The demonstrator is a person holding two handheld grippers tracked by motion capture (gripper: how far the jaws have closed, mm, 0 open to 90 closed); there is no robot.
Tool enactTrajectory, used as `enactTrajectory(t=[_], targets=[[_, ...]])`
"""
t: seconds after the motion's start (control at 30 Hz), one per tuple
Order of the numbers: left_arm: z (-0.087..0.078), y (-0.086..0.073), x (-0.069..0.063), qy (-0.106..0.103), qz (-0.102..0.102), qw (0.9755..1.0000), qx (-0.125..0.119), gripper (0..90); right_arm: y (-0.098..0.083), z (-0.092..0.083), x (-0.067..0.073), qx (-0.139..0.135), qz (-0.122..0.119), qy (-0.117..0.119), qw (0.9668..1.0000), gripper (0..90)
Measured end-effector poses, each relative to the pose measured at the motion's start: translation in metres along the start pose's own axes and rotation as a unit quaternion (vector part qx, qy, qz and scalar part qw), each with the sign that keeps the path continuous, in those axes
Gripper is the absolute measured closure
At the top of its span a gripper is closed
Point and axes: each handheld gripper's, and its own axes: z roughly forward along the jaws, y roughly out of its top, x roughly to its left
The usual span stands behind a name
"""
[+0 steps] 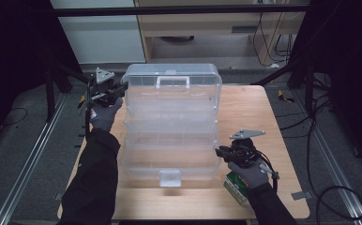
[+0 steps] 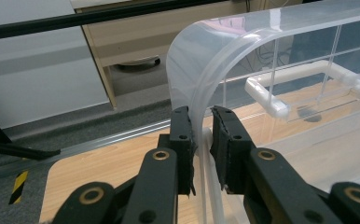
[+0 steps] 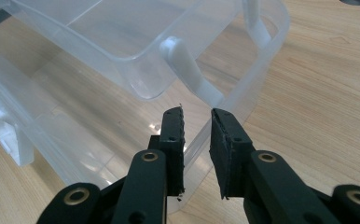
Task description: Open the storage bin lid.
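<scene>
A clear plastic tiered organiser box (image 1: pixel 169 140) stands opened out on the wooden table (image 1: pixel 263 117), its trays stepped toward me. Its lid (image 1: pixel 172 75) is raised at the far end, with a white handle (image 2: pixel 266 95) on it. My left gripper (image 1: pixel 123 88) is at the lid's upper left corner, shut on the lid's curved edge (image 2: pixel 192 70), which passes between its jaws. My right gripper (image 1: pixel 219 152) is at the right side of the lowest tray, its jaws (image 3: pixel 197 114) closed on that tray's rim (image 3: pixel 257 79). A white hinge arm (image 3: pixel 192 74) links the trays just ahead.
A green and white carton (image 1: pixel 235 187) lies on the table under my right hand, near the front right corner. A white latch (image 1: pixel 169 178) juts from the box's front. Black frame bars and cables surround the table; a wooden cabinet (image 1: pixel 207 23) stands behind.
</scene>
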Motion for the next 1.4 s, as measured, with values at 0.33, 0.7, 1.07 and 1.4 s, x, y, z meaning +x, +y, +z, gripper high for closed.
enactTrajectory(t=[0.33, 0.7, 1.07, 1.4], targets=[[0.009, 0.001, 0.003, 0.0, -0.004, 1.0, 0.001, 77.8, 0.0, 0.0, 0.0, 0.0, -0.002, -0.001, 1.0, 75.2], [0.023, 0.003, 0.005, 0.005, -0.007, 0.9999, 0.007, 77.4, 0.0, 0.0, 0.0, 0.0, -0.002, 0.0, 1.0, 75.1], [0.037, 0.003, 0.008, 0.009, -0.011, 0.9998, 0.011, 76.8, 0.0, 0.0, 0.0, 0.001, 0.0, 0.001, 1.0, 75.0], [0.052, 0.003, 0.012, 0.009, -0.018, 0.9996, 0.021, 76.6, 0.0, 0.0, 0.0, 0.002, 0.001, 0.002, 1.0, 75.0]])
